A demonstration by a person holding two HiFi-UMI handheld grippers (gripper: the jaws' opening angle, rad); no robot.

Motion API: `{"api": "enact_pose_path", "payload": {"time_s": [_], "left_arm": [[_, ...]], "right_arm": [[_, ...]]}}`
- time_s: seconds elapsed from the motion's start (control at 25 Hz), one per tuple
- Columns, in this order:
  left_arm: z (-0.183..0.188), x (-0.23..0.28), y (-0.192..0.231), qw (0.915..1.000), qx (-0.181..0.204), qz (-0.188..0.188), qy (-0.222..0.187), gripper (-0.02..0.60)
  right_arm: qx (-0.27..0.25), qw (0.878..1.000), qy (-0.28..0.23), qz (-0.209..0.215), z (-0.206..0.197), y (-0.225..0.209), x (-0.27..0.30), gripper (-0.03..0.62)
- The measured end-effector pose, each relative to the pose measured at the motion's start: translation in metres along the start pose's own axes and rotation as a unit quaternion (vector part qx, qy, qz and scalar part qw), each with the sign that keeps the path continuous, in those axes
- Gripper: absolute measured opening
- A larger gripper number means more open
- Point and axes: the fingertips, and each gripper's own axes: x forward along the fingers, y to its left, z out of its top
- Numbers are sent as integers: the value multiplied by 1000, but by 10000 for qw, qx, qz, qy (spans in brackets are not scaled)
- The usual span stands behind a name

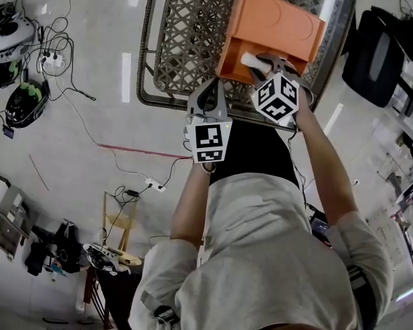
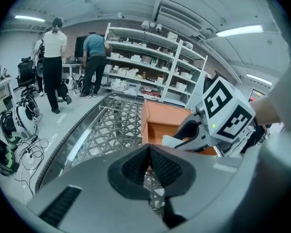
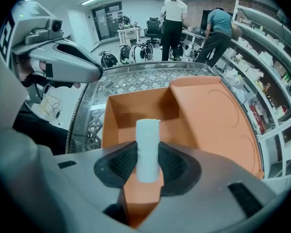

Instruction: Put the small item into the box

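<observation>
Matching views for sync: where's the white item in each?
Head view: item upper centre, at the box's near edge.
Left gripper view: item right of centre, before the box.
Right gripper view: item centre, between the fingers.
Shared landmark: orange box.

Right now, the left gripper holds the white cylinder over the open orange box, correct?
No. The right gripper holds the white cylinder over the open orange box, as the right gripper view shows; the left gripper has its jaws together, empty.
</observation>
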Motion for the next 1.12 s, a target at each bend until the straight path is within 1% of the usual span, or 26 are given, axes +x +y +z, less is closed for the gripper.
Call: {"api": "enact_pose_path", "payload": {"time_s": [0.8, 1.12], "left_arm": [[-8, 2, 0, 9999, -76, -107, 78, 6], [-7, 1, 1, 9998, -123, -128, 120, 6]], "right_arm": [[5, 9995, 306, -27, -12, -2, 13, 132], [-4, 9993, 377, -12, -10, -3, 14, 133]]}}
